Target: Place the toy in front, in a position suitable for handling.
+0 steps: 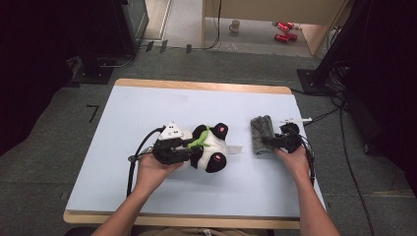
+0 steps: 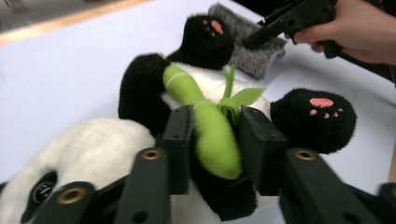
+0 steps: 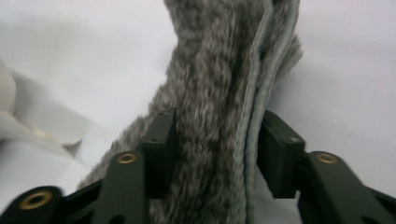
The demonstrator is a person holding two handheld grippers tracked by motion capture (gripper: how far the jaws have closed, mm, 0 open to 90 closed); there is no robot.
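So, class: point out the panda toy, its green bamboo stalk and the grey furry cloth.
panda toy (image 1: 212, 147): high view, on its white belly.
green bamboo stalk (image 2: 212, 135): left gripper view, on the stalk's lower half.
grey furry cloth (image 3: 210, 121): right gripper view, on the fur's middle.

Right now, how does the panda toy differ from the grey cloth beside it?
The panda toy is black and white with pink paw pads and a green bamboo stalk; the grey cloth is one fuzzy grey colour. The panda toy is bulky and lies with its paws up; the cloth is a smaller folded bundle. The left gripper straddles the stalk, the right gripper straddles the cloth. Both are soft and lie on the pale blue table.
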